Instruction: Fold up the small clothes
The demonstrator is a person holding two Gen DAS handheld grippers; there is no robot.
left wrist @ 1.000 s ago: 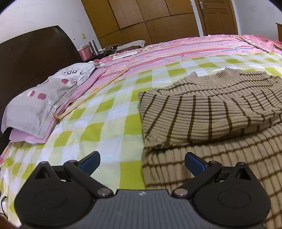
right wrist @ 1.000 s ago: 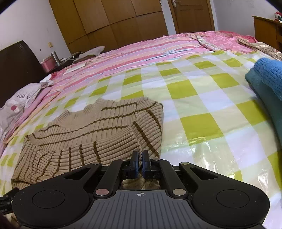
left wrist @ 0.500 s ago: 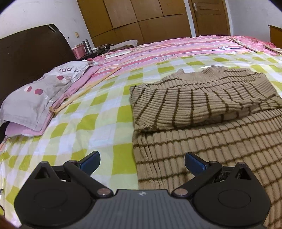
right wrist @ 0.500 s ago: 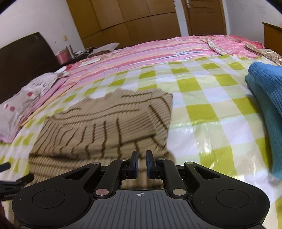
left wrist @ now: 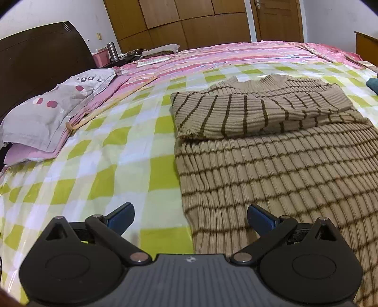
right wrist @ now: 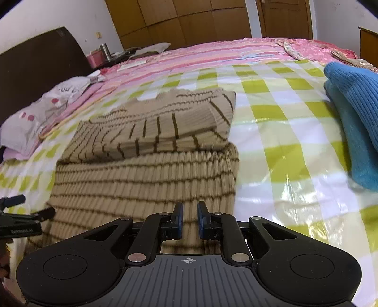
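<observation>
Sweater (left wrist: 271, 151): a tan knit with thin brown stripes, laid flat on the checked sheet (left wrist: 99, 165) of the bed; both sleeves are folded across the chest, so that a narrow rectangle is formed, neck end away from the cameras.
Left gripper (left wrist: 190, 216): jaws are held wide apart, nothing between them — the left fingertip is seen over bare sheet, the right one over the sweater's near left corner. Whether the cloth is touched cannot be told.
Right gripper (right wrist: 189, 218): jaws are parted by a small gap only and nothing is clamped; sweater fabric is seen through the gap, below the tips, near the hem's right side.
Blue knit (right wrist: 354, 122): piled at the right on the sheet, well apart from the sweater.
Pillow (left wrist: 47, 113): grey with red spots, set at the left by the dark headboard (left wrist: 35, 59).
Background: a pink striped cover (left wrist: 212, 59) is spread beyond the checked sheet — wooden wardrobes (left wrist: 189, 21) stand behind.
</observation>
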